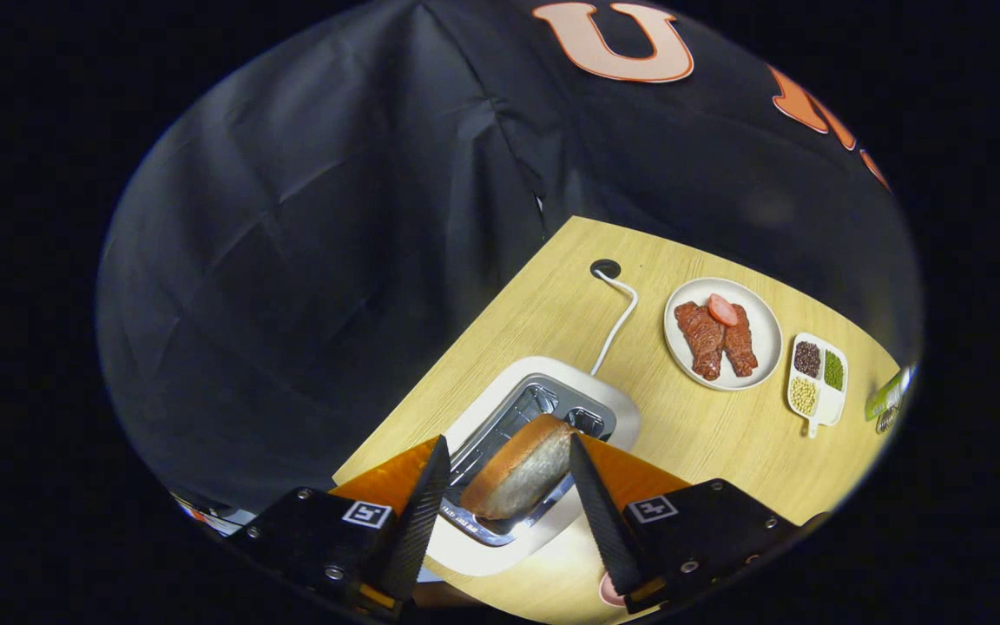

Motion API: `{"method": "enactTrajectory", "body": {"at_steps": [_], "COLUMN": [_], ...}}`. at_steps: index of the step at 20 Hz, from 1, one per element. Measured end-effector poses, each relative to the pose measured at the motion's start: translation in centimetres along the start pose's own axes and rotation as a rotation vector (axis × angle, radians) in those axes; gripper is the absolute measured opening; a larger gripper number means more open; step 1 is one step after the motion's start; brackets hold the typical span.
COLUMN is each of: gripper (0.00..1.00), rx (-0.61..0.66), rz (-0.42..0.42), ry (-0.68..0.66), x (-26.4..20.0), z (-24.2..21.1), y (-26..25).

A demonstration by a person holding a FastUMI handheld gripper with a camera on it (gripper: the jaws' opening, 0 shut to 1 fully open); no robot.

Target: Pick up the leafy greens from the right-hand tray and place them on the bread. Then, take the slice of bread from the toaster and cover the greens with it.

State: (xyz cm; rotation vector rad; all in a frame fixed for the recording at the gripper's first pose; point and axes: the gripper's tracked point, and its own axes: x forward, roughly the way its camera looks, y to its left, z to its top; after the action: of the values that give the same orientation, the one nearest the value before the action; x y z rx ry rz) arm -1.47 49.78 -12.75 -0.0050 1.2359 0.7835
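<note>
Now gripper (pixel 509 486) fingers spread wide, not touching anything, straddle the bread slice (pixel 522 473) standing in the toaster (pixel 613 401) slot, its long axis running away between them, ready for closing.

Black cloth (pixel 335 260) is hanging as the booth's wall, creasing in long folds and running down behind a light wooden table (pixel 708 434). The tabletop is showing pale grain under bright, even light. A round cable hole (pixel 605 268) is sitting near the table's far edge, close to the cloth.
</note>
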Motion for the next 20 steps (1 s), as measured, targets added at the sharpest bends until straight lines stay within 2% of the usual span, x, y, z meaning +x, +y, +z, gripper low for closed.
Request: {"method": "enactTrajectory", "body": {"at_steps": [4, 7, 10, 13, 17, 20], "gripper": [0.69, 0.50, 0.41, 0.18, 0.11, 0.09], "rx": [0.039, 0.075, 0.087, 0.089, 0.090, 0.079], "rz": [-0.023, -0.030, -0.071, -0.108, -0.101, -0.090], "ry": [0.055, 0.071, 0.072, 0.069, 0.054, 0.010], "x": [1.1, 1.6, 1.3, 1.2, 0.9, 0.2], "z": [-1.1, -1.4, -1.4, -1.8, -1.4, -0.7], "y": [-0.2, -0.1, -1.4, -2.5, -2.1, -2.0]}}
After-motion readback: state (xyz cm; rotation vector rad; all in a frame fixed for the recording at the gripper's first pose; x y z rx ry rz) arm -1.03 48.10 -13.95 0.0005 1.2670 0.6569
